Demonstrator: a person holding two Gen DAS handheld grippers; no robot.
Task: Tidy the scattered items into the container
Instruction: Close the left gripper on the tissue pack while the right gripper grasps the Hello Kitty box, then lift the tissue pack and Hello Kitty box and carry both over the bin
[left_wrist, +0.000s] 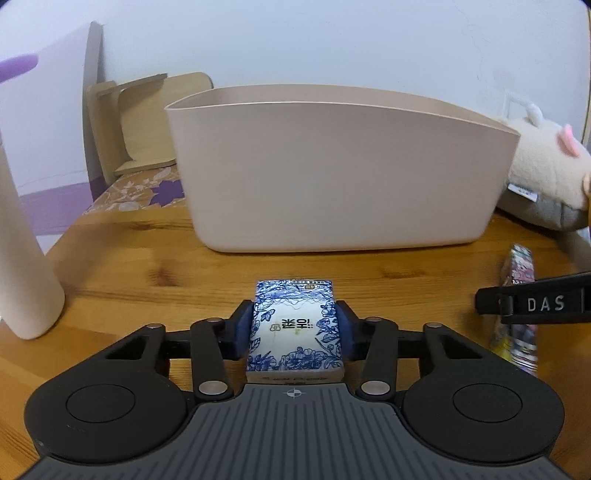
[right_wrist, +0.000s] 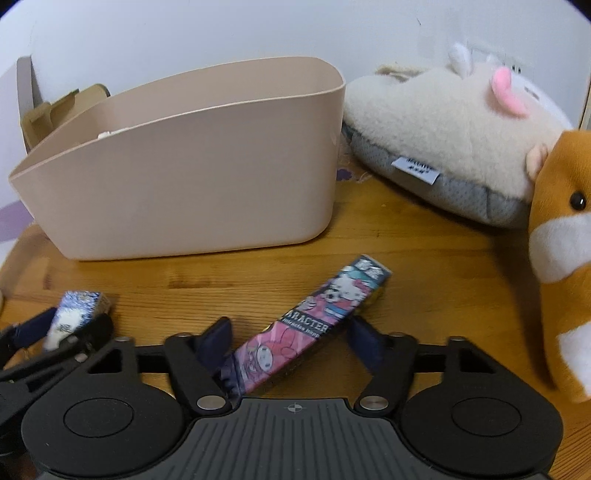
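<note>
**Gripping Two Packs on the Desk in Front of the Container**

Closing the left claw (left_wrist: 294, 328) on the blue floral tissue pack (left_wrist: 294, 325), pads pressing both long sides, pack lying flat on the desk (left_wrist: 147, 273) just near of the beige container (left_wrist: 332, 177). Handling as light and soft: likely compressing under the pads, so taking hold across the middle of the long sides, as now, and avoiding the slack wrapper ends.

Straddling the pink cartoon-printed box (right_wrist: 314, 328) with the right claw (right_wrist: 291, 343), box lying diagonally between the pads; right pad touching or nearly touching, left pad contact unclear, so firm grip not confirmed. Handling as light and stiff, with a glossy, probably slippery face; skewed lie likely twisting in the claw unless squared first.

Working on varnished wood, smooth and level. Keeping clear of the cream plush slipper (right_wrist: 443, 140) and orange plush toy (right_wrist: 561, 240) at far right, and the cream bottle (left_wrist: 22, 240) at left. Container standing open-topped, white wall behind.
</note>
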